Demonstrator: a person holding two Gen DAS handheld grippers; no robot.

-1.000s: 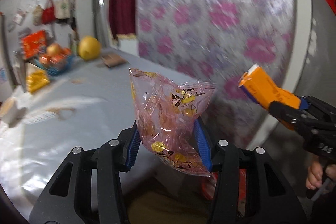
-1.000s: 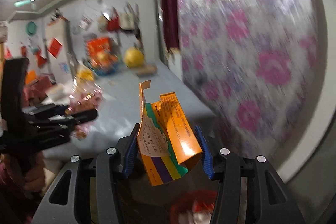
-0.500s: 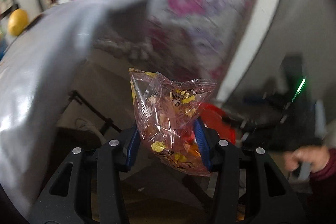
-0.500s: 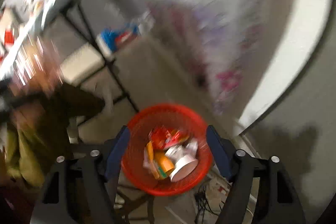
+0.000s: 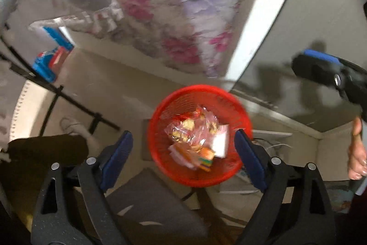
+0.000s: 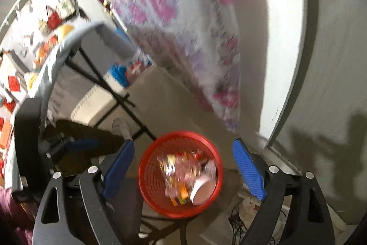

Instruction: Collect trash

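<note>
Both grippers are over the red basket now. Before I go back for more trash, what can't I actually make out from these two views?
- Bottom of the red basket: both views, covered by the clear plastic bag and the other trash.
- Print on the orange carton: both views, blurred and too small.
- Right gripper: left wrist view, cut off by the right edge.
- Table top: right wrist view, seen edge-on and smeared.
- Cables beside the basket: too blurred to trace.
</note>
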